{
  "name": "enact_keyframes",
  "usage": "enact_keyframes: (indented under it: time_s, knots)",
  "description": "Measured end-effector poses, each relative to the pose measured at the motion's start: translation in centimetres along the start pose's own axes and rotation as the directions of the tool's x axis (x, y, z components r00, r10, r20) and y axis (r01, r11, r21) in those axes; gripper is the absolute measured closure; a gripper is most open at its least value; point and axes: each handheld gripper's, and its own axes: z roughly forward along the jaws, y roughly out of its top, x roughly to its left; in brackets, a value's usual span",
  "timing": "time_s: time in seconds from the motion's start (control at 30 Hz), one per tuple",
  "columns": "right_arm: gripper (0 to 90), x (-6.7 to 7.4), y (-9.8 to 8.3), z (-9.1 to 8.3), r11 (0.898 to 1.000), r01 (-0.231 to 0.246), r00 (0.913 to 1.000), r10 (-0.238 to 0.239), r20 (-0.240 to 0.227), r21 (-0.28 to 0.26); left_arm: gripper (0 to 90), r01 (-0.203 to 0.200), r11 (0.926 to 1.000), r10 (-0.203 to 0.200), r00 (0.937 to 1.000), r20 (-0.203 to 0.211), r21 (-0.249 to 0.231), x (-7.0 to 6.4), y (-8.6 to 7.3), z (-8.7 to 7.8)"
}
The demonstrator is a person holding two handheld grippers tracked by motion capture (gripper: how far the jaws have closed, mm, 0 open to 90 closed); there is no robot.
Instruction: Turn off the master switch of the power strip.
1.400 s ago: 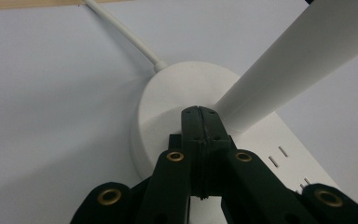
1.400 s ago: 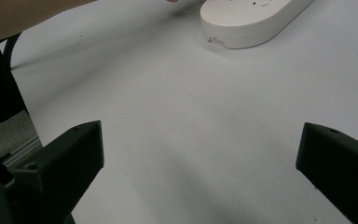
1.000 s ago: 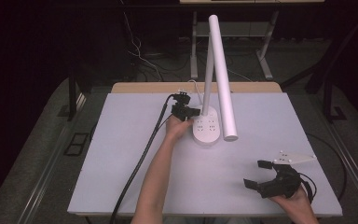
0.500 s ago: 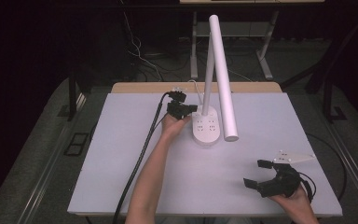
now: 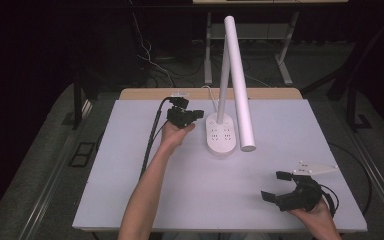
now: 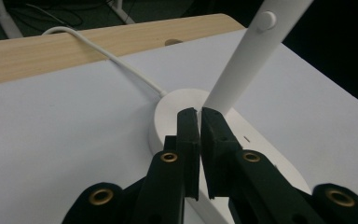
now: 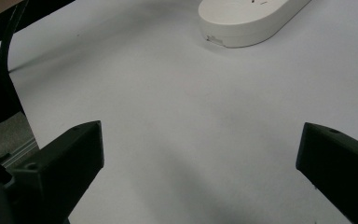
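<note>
A white desk lamp stands at the table's back centre, with an oval base (image 5: pixel 221 136) that carries sockets, a stem, and a long tube head (image 5: pixel 240 85) sloping down to the right. My left gripper (image 5: pixel 196 114) hovers just left of the base. In the left gripper view its jaws (image 6: pixel 199 112) stand almost together, eased apart to a thin slit with nothing between them, pointing at the base (image 6: pixel 165 116) and stem (image 6: pixel 242 60). My right gripper (image 5: pixel 271 185) rests near the front right corner, wide open and empty (image 7: pixel 200 140), facing the base (image 7: pixel 247 18).
The lamp's white cord (image 6: pixel 121 60) runs off the back over the wooden table edge (image 5: pixel 145 94). A black cable (image 5: pixel 152 140) trails from the left gripper along the left side. The grey table top (image 5: pixel 215 190) spreads between both hands.
My left hand has drawn back from the lamp base, to the left and a little upward. The right hand has stayed where it was.
</note>
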Motion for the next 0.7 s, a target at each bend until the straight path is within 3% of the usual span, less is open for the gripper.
enact_keyframes:
  time_s: [0.2, 0.33, 0.4, 0.57, 0.7]
  knots:
    - [0.2, 0.0, 0.0, 0.1, 1.0, 0.004, 1.0, -0.004, -0.004, -0.002, 79.1, -0.013, 0.9998, 0.014, 0.9999, 0.005, -0.016, 0.3, -0.6, -2.5]
    - [0.3, 0.1, 0.0, 0.1, 1.0, 0.003, 1.0, -0.003, -0.004, 0.0, 56.6, -0.008, 0.9999, 0.008, 0.9999, 0.007, -0.011, 0.2, -0.9, -4.1]
    - [0.2, 0.1, 0.0, 0.1, 1.0, 0.001, 1.0, -0.001, -0.003, 0.001, 45.3, -0.026, 0.9997, 0.026, 0.9996, 0.012, 0.003, 0.0, -1.1, -4.8]
    - [0.2, 0.0, 0.0, 0.1, 1.0, 0.001, 1.0, -0.001, 0.0, -0.001, 15.8, -0.033, 0.9994, 0.033, 0.9953, 0.091, 0.0, -0.5, -1.7, -6.6]
    - [0.2, 0.0, 0.0, 0.1, 1.0, -0.001, 1.0, 0.001, 0.001, -0.002, 0.0, -0.028, 0.9996, 0.027, 0.9909, 0.132, 0.006, -0.6, -2.0, -8.0]
